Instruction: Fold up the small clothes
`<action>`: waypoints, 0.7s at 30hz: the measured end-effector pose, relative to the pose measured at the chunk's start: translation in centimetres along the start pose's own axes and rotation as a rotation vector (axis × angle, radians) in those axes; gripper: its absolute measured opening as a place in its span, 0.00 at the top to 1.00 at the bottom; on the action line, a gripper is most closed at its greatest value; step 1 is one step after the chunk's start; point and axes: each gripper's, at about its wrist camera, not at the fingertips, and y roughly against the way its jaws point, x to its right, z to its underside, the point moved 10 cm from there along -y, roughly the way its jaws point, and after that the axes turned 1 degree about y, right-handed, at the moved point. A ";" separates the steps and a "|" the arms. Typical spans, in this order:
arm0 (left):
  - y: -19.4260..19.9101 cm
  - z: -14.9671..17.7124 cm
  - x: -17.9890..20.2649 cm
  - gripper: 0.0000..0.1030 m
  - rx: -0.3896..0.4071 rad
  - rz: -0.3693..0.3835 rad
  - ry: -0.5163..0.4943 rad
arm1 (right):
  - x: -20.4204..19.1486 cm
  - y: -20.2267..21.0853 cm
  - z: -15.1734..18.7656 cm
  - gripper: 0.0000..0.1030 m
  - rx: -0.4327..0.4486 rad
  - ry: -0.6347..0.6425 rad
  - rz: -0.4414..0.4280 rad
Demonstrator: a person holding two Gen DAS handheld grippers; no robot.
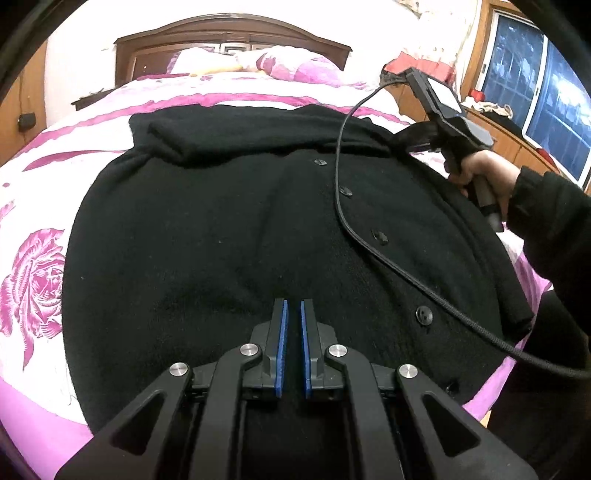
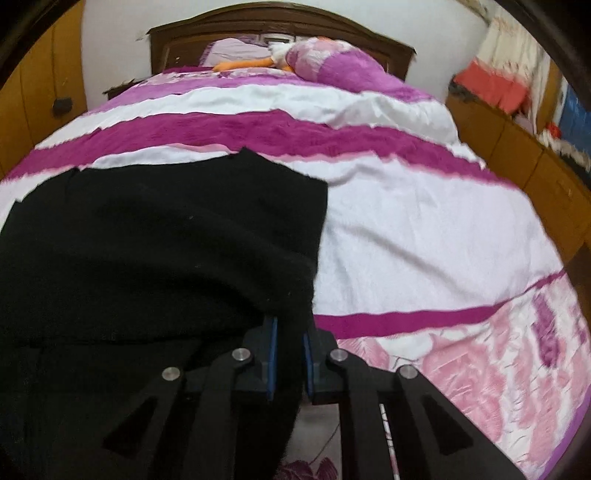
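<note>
Left gripper [image 1: 293, 314] clenched on nothing above one black buttoned cardigan [image 1: 236, 236] spread on a pink floral bed [image 1: 33, 184]; right gripper [image 2: 290, 332] pinches the cardigan's edge. Wooden headboard [image 1: 229, 33] beyond, window [image 1: 535, 99] beside.

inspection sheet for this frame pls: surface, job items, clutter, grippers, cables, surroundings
Surface: bed with a pink and white floral bedspread.
Job's things: one black button-front cardigan spread flat, a sleeve folded across its far end.
Clutter: pillows and an orange-and-white soft toy at the headboard.
Grippers: left hand-held gripper shut over the cardigan, no cloth seen between its pads; right hand-held gripper shut on the cardigan's right edge.
Cables: black cable from the right gripper trails across the cardigan.
Surroundings: window, wooden cabinets with red cloth on top.
</note>
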 end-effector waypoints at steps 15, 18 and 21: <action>0.4 0.3 0.0 0.99 -0.017 0.078 0.056 | 1.5 6.8 2.0 0.36 0.099 -0.199 -0.067; 0.4 0.3 0.0 0.99 -0.020 0.095 0.072 | -0.1 7.4 -0.8 0.42 0.147 -0.143 -0.081; 0.5 0.4 0.0 0.99 -0.013 0.093 0.062 | -1.2 5.0 -3.1 0.60 0.086 -0.178 -0.190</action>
